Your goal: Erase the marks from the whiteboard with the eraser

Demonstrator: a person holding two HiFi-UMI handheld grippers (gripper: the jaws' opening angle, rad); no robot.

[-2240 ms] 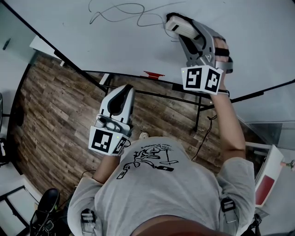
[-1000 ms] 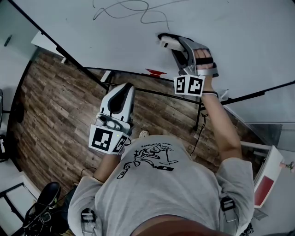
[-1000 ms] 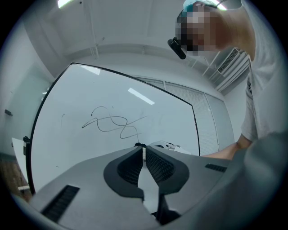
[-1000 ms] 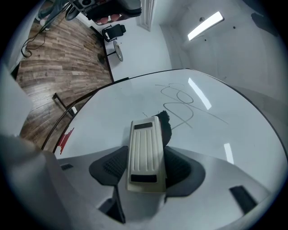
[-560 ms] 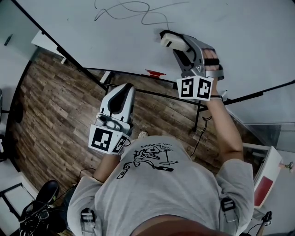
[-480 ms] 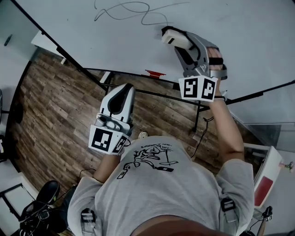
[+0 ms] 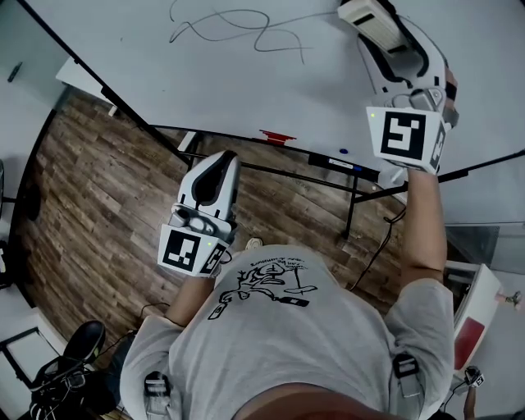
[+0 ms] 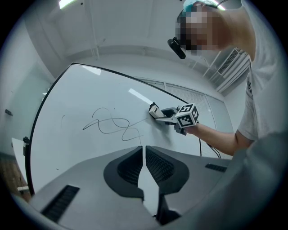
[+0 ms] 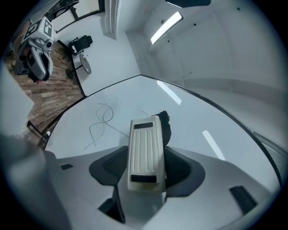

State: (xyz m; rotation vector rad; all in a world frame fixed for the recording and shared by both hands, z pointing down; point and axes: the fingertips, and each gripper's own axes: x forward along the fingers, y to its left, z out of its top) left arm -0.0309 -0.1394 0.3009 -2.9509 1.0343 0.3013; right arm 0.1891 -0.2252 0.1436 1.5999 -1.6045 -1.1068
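Being held in the jaws of the right gripper (image 9: pixel 145 170), the eraser (image 9: pixel 145 148) has been moved up the whiteboard (image 7: pixel 246 90), right of the marks (image 7: pixel 238 25). Most marks are still left to be wiped. The jaws of the left gripper (image 8: pixel 144 164) are kept together, empty.

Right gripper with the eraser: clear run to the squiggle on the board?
Probably yes. The right gripper holds the eraser at the whiteboard, just right of the squiggle, with bare board between them. The left gripper hangs low, out of the way.
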